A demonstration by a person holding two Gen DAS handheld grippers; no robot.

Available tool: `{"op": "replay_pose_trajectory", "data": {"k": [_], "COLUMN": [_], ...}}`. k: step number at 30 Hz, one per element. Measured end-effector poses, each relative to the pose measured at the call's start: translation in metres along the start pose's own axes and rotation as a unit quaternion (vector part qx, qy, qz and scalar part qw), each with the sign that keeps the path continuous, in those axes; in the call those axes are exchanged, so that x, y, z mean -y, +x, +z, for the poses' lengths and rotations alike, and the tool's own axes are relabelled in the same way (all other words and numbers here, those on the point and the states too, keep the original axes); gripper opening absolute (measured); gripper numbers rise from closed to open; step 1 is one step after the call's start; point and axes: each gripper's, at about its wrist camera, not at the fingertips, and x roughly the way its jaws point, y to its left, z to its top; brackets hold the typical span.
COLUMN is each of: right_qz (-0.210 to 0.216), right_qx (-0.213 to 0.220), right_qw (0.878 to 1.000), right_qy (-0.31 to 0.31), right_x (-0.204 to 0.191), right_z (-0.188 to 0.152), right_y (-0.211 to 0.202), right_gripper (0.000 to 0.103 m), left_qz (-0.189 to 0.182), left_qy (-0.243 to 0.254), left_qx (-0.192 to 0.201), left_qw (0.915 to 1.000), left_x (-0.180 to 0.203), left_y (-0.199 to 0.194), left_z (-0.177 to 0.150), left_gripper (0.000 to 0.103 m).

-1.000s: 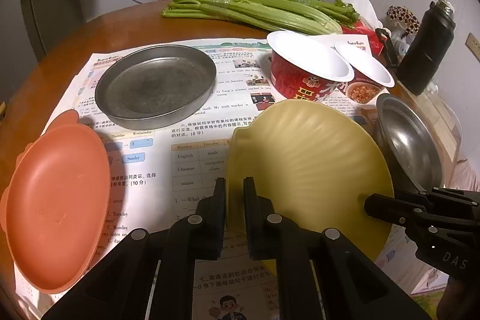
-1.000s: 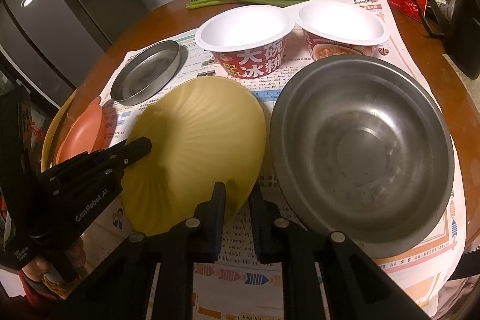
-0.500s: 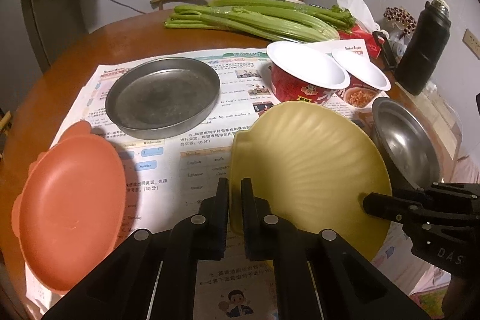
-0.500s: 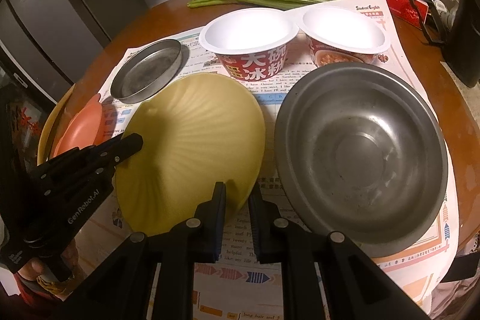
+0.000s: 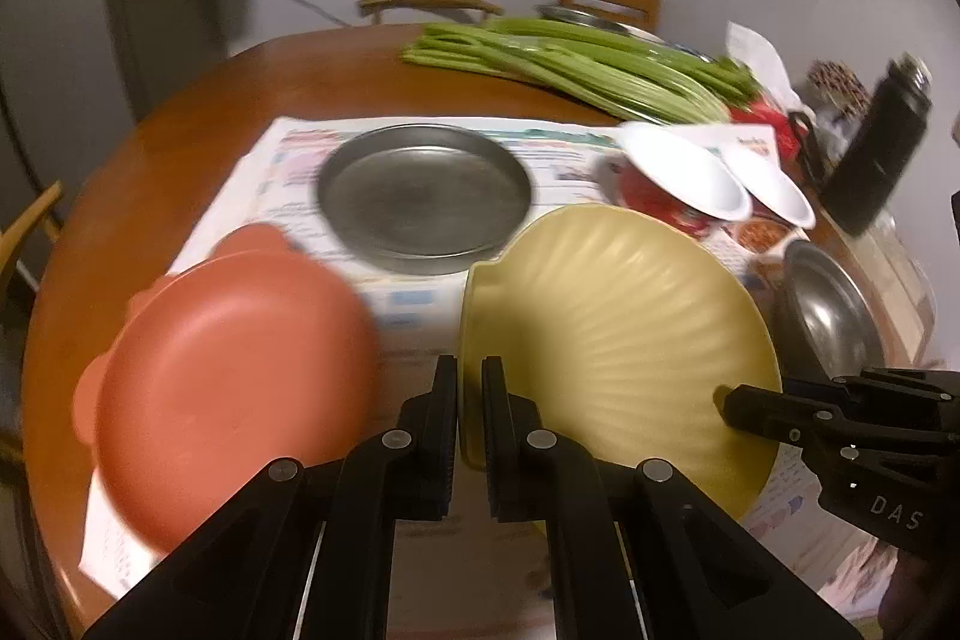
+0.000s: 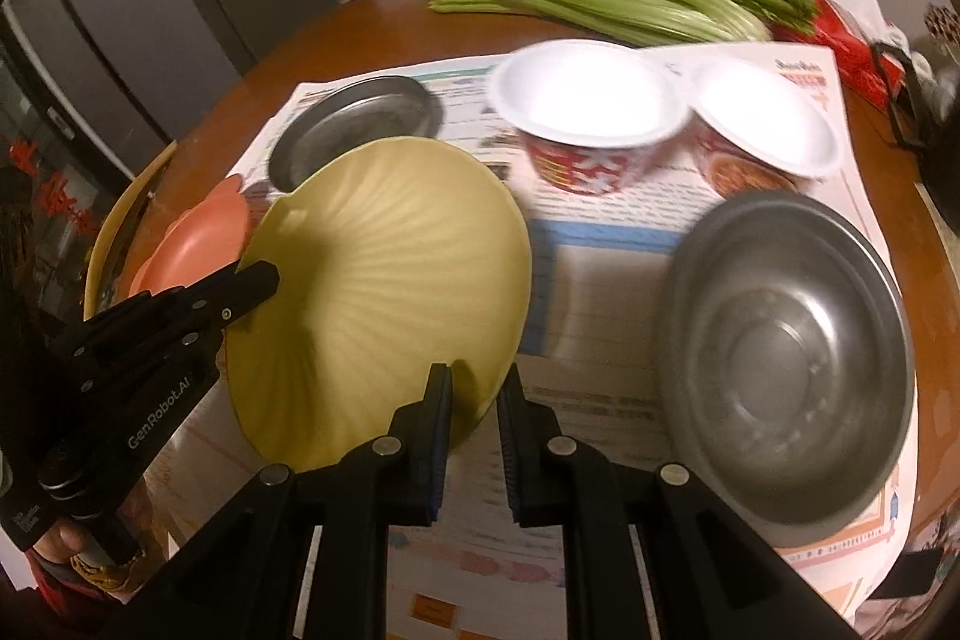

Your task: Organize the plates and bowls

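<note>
Two black hand-held grippers, each pointing steeply downward. The left gripper (image 5: 470, 394) has its two fingers (image 5: 445, 400) nearly together, clamped on the rim of a yellow plate (image 5: 618, 316), one finger on each side of the edge. The right gripper (image 6: 474, 400) also grips the yellow plate's rim between fingers (image 6: 441, 406) held slightly wider apart, at the opposite side of the plate. In the right wrist view, the left gripper's body reaches in from the lower left, with part of the person's hand (image 6: 66, 544) visible beneath it.
</note>
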Motion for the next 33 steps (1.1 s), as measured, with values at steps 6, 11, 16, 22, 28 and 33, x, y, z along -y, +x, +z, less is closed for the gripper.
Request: {"op": "replay_pose_trajectory", "data": {"k": [6,11,16,22,28,33], "right_qz": [0.023,0.035,0.040,0.041,0.040,0.046], "right_qx": [-0.004,-0.011,-0.017,-0.020,-0.021,-0.036], "right_qw": [0.999,0.997,0.995,0.993,0.992,0.991], "right_qy": [-0.043,-0.071,-0.091,-0.107,-0.120,-0.118], "right_x": [-0.041,-0.072,-0.096,-0.116,-0.131,-0.136], "right_z": [0.009,0.014,0.021,0.030,0.036,0.041], "right_y": [0.008,0.018,0.026,0.034,0.040,0.054], "right_gripper": [0.016,0.016,0.016,0.016,0.016,0.016], "left_qz": [0.040,0.053,0.059,0.063,0.071,0.082], "left_qy": [-0.037,-0.062,-0.077,-0.090,-0.096,-0.099], "left_qx": [0.010,0.015,0.019,0.020,0.018,0.018], "left_qw": [0.9985,0.9966,0.9951,0.9937,0.9927,0.9916], "left_x": [-0.038,-0.070,-0.090,-0.108,-0.124,-0.130], "left_y": [-0.015,-0.023,-0.028,-0.031,-0.025,-0.020], "left_z": [-0.005,-0.011,-0.012,-0.011,-0.009,-0.007], "left_gripper": [0.008,0.007,0.007,0.007,0.008,0.007]}}
